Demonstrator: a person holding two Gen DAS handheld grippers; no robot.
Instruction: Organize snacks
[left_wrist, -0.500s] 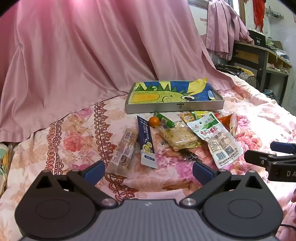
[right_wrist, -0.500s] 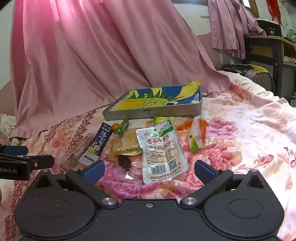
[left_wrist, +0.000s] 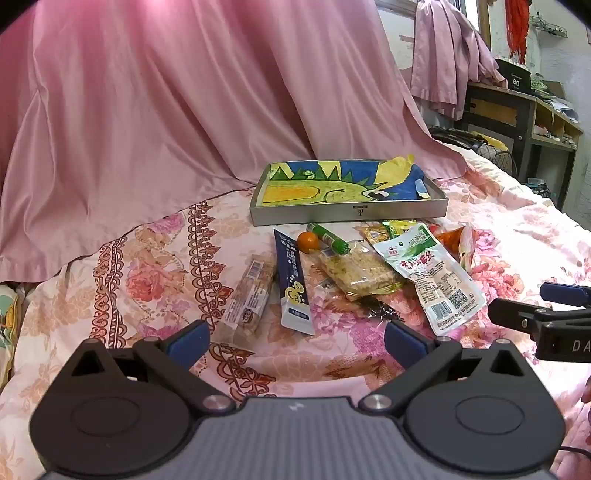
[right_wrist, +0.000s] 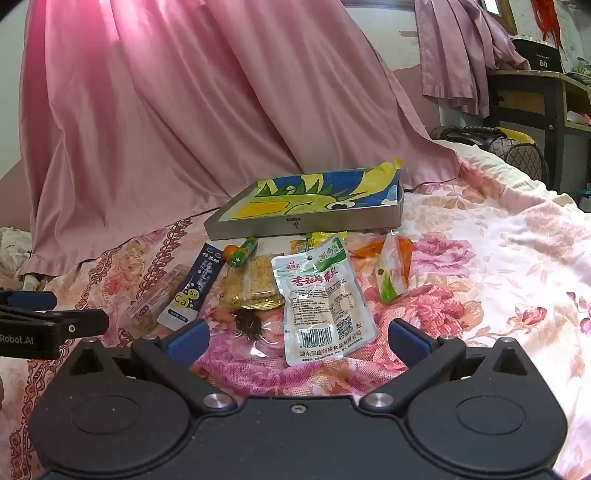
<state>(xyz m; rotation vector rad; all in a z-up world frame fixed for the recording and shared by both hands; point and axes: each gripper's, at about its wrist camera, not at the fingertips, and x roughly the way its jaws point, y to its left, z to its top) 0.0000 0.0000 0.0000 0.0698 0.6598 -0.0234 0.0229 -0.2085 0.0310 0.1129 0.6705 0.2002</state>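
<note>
Nothing is seen moved since the earlier frame: both tongs, left and right, are held released above the bed, where the light, crinkly snack packets lie before the tray, best pinched at a flat sealed edge.

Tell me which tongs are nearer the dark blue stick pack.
Left. The left tongs sit open just short of the blue stick pack; the right tongs face the white pouch beside it.

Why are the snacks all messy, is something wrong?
Nothing is broken or spilled. The snack packets lie jumbled on the flowery bedspread, the white pouch overlapping the cracker pack, while the tray behind them holds none.
</note>
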